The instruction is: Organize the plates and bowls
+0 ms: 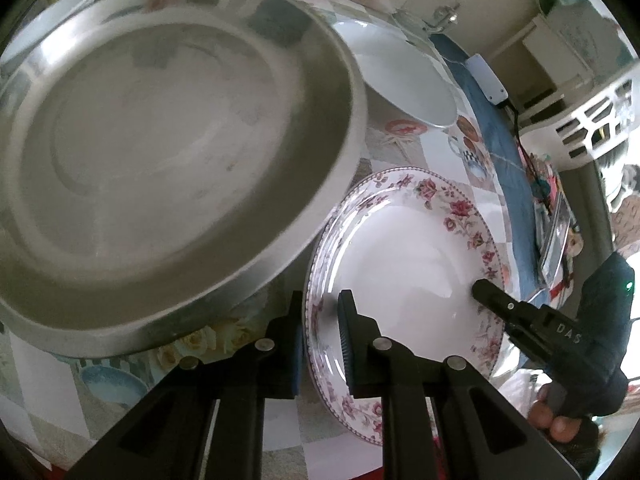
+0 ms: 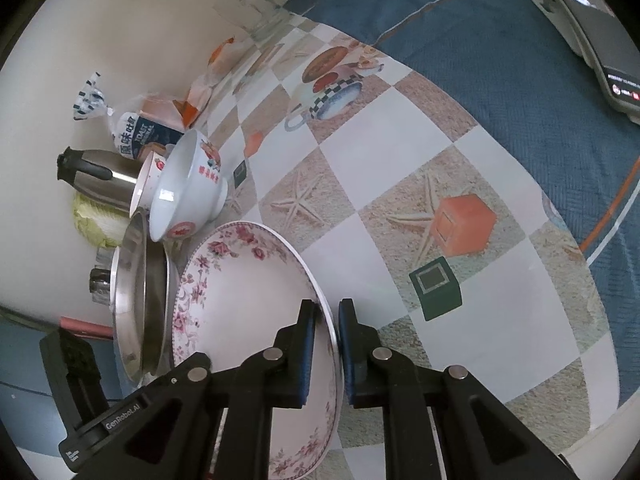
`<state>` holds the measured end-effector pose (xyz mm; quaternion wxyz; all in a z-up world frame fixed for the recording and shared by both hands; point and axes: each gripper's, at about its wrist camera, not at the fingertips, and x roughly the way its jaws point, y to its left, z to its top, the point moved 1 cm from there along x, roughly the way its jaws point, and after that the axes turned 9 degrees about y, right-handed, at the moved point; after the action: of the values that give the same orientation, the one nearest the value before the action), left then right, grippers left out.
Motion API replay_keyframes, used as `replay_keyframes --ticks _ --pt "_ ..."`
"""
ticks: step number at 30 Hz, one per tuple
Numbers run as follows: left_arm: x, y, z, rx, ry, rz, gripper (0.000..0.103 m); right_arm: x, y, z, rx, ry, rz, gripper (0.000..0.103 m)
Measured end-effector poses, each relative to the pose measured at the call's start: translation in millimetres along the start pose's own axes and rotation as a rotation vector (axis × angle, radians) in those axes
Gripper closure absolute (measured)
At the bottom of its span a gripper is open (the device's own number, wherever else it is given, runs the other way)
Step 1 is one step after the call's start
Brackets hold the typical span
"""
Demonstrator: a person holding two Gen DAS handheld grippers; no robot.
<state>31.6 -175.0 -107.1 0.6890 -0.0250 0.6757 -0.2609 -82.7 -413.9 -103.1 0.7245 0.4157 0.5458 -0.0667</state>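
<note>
The flowered plate (image 2: 248, 280) is held up off the bench (image 2: 400, 184), gripped from two sides. The right gripper (image 2: 330, 344) has its jaws clamped on the plate's rim, one pad on the face and one on the back. In the left wrist view the left gripper (image 1: 320, 344) has its jaws closed across the opposite rim of the same plate (image 1: 404, 264). The steel pan (image 1: 168, 176) sits just beside the plate, toward the wall edge of the bench, and a white bowl (image 2: 188, 188) with red marks lies past it.

The plate looks like glazed china: stiff, fairly heavy for its thinness, smooth and likely to slip, and apt to chip or break if it strikes the pan's metal edge or is dropped. The flat patterned rim is the sensible place to hold, with pads well onto the rim, not just at the lip. Held by one side only, it would probably tend to swing downward.
</note>
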Motion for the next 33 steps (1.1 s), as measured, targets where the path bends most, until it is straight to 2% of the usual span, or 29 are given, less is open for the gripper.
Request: replay_keyframes --ticks 6,12,33 --pt "0.5 -8.6 -0.5 0.032 0.004 0.008 0.086 -4.5 -2.3 0.3 -0.002 -0.013 -0.026 0.089" --pt "-7.1 -19.0 -0.4 0.088 -0.031 0.048 0.086 -11.2 -0.1 0.5 -0.019 -0.034 -0.03 0.089" --pt "-33.1 -34.9 -4.0 0.17 -0.101 0.058 0.086 -39.0 6.4 -3.4 -0.044 -0.119 -0.01 0.089"
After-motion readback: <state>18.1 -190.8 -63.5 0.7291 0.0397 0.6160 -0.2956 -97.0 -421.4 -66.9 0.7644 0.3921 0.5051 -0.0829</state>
